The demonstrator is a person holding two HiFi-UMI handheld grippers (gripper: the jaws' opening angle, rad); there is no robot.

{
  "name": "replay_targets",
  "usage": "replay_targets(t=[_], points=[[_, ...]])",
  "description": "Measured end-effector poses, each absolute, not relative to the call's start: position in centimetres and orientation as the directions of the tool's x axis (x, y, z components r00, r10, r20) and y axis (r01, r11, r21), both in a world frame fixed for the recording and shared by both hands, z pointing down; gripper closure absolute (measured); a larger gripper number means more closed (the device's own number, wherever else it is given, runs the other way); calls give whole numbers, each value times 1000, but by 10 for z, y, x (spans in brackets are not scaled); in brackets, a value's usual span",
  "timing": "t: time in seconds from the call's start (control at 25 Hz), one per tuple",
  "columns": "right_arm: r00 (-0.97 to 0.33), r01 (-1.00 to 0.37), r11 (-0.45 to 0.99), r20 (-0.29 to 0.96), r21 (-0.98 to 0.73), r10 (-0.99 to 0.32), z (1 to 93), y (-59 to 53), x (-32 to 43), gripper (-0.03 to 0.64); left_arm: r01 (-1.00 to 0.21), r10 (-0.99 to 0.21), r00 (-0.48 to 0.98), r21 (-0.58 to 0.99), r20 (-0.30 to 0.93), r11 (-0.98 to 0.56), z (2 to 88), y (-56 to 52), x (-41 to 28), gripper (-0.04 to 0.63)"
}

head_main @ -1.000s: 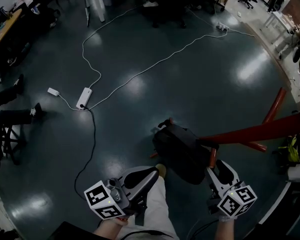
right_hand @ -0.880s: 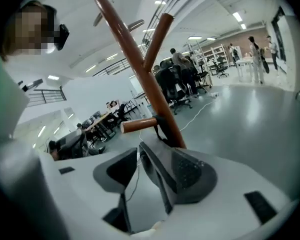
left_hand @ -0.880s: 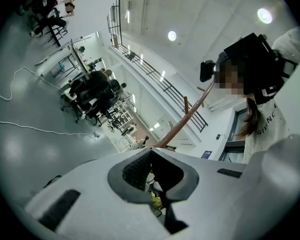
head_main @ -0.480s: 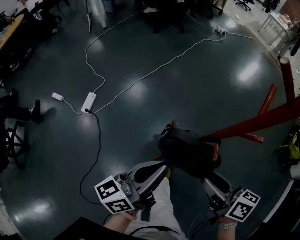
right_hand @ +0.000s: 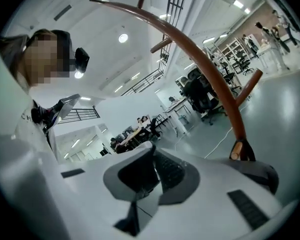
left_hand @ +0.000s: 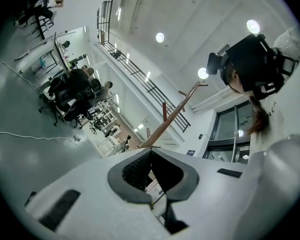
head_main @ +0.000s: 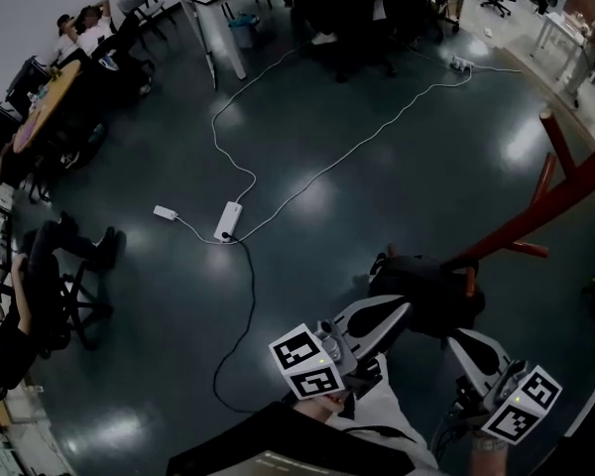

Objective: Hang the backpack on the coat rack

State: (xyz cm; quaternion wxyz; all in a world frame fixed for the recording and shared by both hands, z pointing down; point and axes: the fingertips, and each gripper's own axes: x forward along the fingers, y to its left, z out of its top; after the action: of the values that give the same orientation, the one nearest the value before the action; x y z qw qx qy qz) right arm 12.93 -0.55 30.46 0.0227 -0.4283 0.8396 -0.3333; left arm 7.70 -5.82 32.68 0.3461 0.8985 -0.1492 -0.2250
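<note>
Drifted rightward in the head view since a second ago: backpack [head_main: 431, 284] and both tools. Backpack lies on the floor [head_main: 307, 117] at the coat rack [head_main: 545, 206] foot. Left hand-held gripper [head_main: 404, 309] and right hand-held gripper [head_main: 458, 341] sit close by it, jaws pressed together, nothing between them.

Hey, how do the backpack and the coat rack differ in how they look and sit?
The backpack is black; the coat rack is reddish-brown. The backpack is a bulky lump, the coat rack a thin slanting pole with short pegs. They meet where a black strap loops over a peg.
</note>
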Motion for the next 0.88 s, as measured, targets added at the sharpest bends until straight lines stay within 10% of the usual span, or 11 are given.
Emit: replay_targets(t=[0.88], points=[[-703,-695,607,188,-385,-685,238,10,75,589,-60,-368,856,639,-362,-767,292,-64,70,588]])
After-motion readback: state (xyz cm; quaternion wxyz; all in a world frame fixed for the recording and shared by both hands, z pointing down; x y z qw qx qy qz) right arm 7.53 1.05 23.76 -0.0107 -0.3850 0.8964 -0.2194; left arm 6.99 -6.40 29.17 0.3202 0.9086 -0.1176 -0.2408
